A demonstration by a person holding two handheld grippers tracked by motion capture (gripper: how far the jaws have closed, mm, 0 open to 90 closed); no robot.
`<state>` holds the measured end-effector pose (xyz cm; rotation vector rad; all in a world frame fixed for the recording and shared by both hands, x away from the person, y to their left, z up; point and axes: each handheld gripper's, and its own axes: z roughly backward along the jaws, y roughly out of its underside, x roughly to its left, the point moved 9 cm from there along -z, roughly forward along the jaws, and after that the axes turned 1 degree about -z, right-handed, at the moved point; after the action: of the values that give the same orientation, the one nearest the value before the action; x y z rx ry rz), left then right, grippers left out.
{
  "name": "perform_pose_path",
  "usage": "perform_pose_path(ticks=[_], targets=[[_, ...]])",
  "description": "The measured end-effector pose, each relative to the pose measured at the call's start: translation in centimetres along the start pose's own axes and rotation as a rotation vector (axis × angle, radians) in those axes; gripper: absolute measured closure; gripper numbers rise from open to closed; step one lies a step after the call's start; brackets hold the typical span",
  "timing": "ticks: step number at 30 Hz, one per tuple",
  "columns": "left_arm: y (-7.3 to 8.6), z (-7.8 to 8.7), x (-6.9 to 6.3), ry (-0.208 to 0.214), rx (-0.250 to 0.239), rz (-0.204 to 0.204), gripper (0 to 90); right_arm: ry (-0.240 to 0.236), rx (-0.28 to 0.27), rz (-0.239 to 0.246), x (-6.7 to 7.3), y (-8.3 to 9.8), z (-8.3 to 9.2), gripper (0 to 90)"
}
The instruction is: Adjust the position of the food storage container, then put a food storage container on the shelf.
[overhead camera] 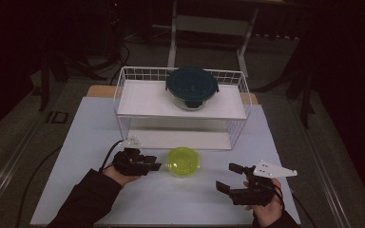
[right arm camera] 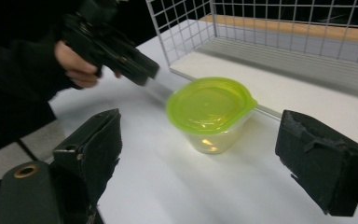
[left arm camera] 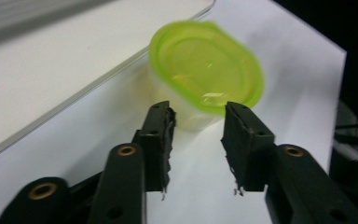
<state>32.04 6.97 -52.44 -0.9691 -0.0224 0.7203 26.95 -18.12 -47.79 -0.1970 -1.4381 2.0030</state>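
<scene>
The small clear tub with the lime-green lid [overhead camera: 182, 162] sits out on the open white worktop [overhead camera: 171, 199], just in front of the wire rack [overhead camera: 180, 107], where either hand can come at it without the mesh in the way. That looks deliberate: it is the one loose thing within reach. The dark-lidded glass container [overhead camera: 191, 87] stands up on the rack's top shelf, well apart from both hands.

The left gripper [left arm camera: 198, 122] is laid low and pointed at the tub from the side. Its jaws stand partly open, with a gap that looks narrower than the tub, and their tips are just short of the tub's near wall, one to either side of it. I cannot tell whether a tip brushes the plastic; nothing is held between them.

The right gripper [right arm camera: 198, 144] hangs back, well apart from the tub, which lies ahead of it, centred between its jaws. These are spread wide and hold nothing, seemingly ready to support or take over.
</scene>
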Motion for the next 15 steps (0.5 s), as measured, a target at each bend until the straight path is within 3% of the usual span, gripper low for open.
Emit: perform_pose_path(ticks=[3, 6, 13, 15], targets=[[-1.0, 0.3, -0.5, 0.010, -0.031, 0.007, 58.1, 0.029, 0.008, 0.041, -0.3, -0.1, -0.6, 14.0], [-1.7, 0.4, -0.9, 0.024, -0.039, 0.008, 55.4, 0.036, 0.017, 0.045, -0.6, -0.2, -1.3, 14.0], [-3.0, -0.2, -1.5, 0.024, -0.044, 0.006, 54.0, 0.029, 0.093, -0.035, -1.7, -0.3, -3.4, 13.7], [-3.4, -0.4, -1.5, 0.025, -0.046, 0.017, 54.0, 0.038, 0.105, -0.035, -2.0, -0.4, -4.2, 13.7]])
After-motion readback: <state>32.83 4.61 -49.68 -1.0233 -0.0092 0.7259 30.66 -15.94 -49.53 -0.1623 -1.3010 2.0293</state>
